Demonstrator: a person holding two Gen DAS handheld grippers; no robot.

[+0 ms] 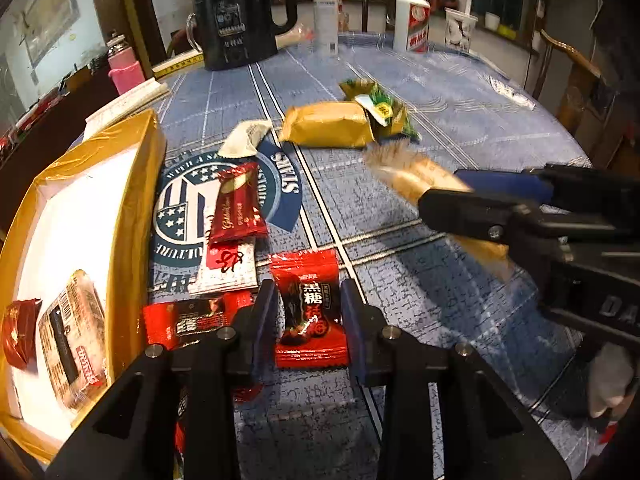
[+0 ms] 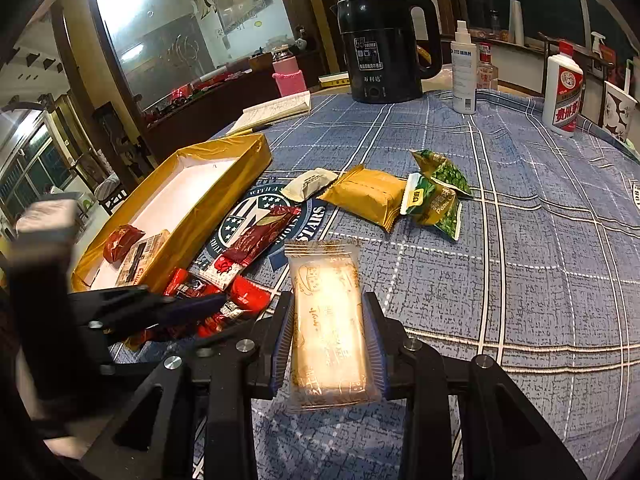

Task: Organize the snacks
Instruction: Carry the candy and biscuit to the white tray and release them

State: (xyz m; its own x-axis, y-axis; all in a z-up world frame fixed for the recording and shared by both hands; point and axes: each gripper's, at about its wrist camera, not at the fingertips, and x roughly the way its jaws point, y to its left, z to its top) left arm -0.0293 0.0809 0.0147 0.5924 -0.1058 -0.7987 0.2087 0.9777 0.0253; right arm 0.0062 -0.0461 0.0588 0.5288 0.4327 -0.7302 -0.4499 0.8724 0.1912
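Note:
My left gripper (image 1: 308,320) is shut on a red candy packet (image 1: 310,312) low over the blue tablecloth, beside the gold-edged white tray (image 1: 136,200). My right gripper (image 2: 330,340) is shut on a pale clear-wrapped cake packet (image 2: 328,328) and holds it above the cloth; it shows in the left wrist view (image 1: 424,178) at right. The tray (image 2: 224,200) holds a dark red packet (image 2: 120,242) and a labelled packet (image 2: 140,258). Loose on the cloth lie a dark red bar (image 1: 236,204), a gold packet (image 1: 328,124), green pea packets (image 2: 436,192) and a white packet (image 2: 308,184).
A black kettle (image 2: 384,48), a spray bottle (image 2: 464,68), a white liquor bottle (image 2: 564,88) and a paper cup (image 2: 618,112) stand at the table's far side. A pink flask (image 2: 288,74) and an open booklet (image 2: 276,110) are at the back left. More red packets (image 1: 184,318) lie by the tray.

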